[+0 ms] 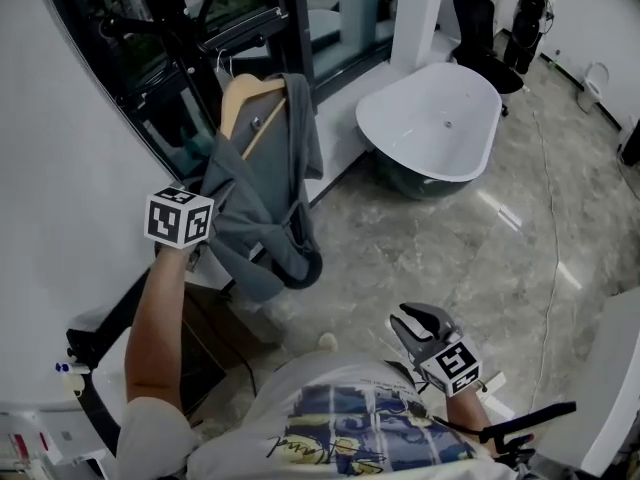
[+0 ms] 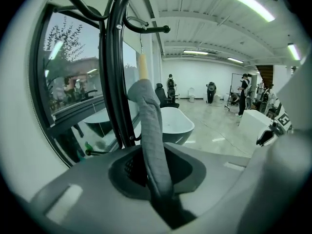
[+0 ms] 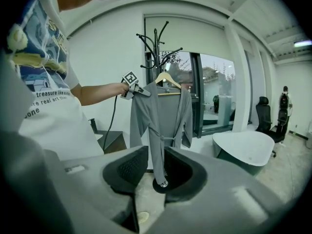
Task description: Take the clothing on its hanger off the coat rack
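A grey robe-like garment (image 1: pixel 265 193) hangs on a wooden hanger (image 1: pixel 245 96), whose hook sits on a black coat rack (image 1: pixel 160 28) by the window. My left gripper (image 1: pixel 197 245) is raised at the garment's left shoulder. In the left gripper view a fold of the grey cloth (image 2: pixel 152 130) runs down into the narrow slot of that gripper (image 2: pixel 163 199), pinched there, with the rack's pole (image 2: pixel 111 67) just behind. My right gripper (image 1: pixel 410 320) hangs low by the person's waist, open and holding nothing. From there, the right gripper (image 3: pixel 146 179) looks at the whole garment (image 3: pixel 163 113), hanger (image 3: pixel 166 79) and rack (image 3: pixel 157 45).
A white freestanding bathtub (image 1: pixel 430 118) stands to the right of the rack on the marble floor. Dark window frames (image 1: pixel 250 18) back the rack. A cable (image 1: pixel 548 228) trails across the floor. Black chairs (image 1: pixel 480 23) and several people (image 2: pixel 243 94) are far off.
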`<state>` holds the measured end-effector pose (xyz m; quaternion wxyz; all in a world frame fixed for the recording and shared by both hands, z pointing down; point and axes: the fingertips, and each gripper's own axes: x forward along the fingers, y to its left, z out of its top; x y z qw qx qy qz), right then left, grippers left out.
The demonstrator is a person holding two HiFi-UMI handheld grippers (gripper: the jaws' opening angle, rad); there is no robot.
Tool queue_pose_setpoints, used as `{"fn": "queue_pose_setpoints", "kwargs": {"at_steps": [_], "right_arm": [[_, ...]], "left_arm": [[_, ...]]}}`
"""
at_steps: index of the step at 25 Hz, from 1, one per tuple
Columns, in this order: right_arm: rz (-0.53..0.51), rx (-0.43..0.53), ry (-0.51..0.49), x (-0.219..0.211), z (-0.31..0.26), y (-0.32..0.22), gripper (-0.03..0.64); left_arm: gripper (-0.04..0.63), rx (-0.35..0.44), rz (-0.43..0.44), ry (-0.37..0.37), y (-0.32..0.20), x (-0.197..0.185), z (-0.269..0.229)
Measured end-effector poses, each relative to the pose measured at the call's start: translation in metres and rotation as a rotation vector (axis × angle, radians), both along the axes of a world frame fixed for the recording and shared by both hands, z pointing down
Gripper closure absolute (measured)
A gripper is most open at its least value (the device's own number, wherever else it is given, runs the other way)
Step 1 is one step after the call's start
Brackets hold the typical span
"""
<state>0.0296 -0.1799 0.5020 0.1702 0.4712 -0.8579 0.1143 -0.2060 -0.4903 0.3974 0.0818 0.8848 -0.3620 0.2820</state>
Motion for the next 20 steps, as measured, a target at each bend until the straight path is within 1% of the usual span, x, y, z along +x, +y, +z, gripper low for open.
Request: {"fn": "queue_pose_setpoints", "kwargs": {"at_steps": [5, 7, 9, 15, 20], "right_arm": [[0.047, -0.006, 0.005, 0.008, 0.0, -0.003, 0.514], [0.056, -0.019, 0.009, 0.011, 0.002, -0.001, 0.514], [0.058, -0.025, 0.01, 0.011, 0.003, 0.001, 0.514], [0.051, -0.031, 0.022, 0.009, 0.004, 0.008, 0.514], [0.044, -0.039, 0.024, 0.026, 0.0, 0.02, 0.514]], "left_arm": [[0.554, 0.024, 0.025, 0.043, -0.002, 0.0, -0.001], [0.559, 0.027, 0.032, 0.088, 0.0, 0.0, -0.008], [0.591, 0.029, 0.035, 0.121, 0.001, 0.0, -0.017], [0.592, 0.04, 0.048, 0.116, 0.003, -0.001, -0.024], [0.592, 0.065, 0.072, 0.115, 0.009, 0.021, -0.042]]}}
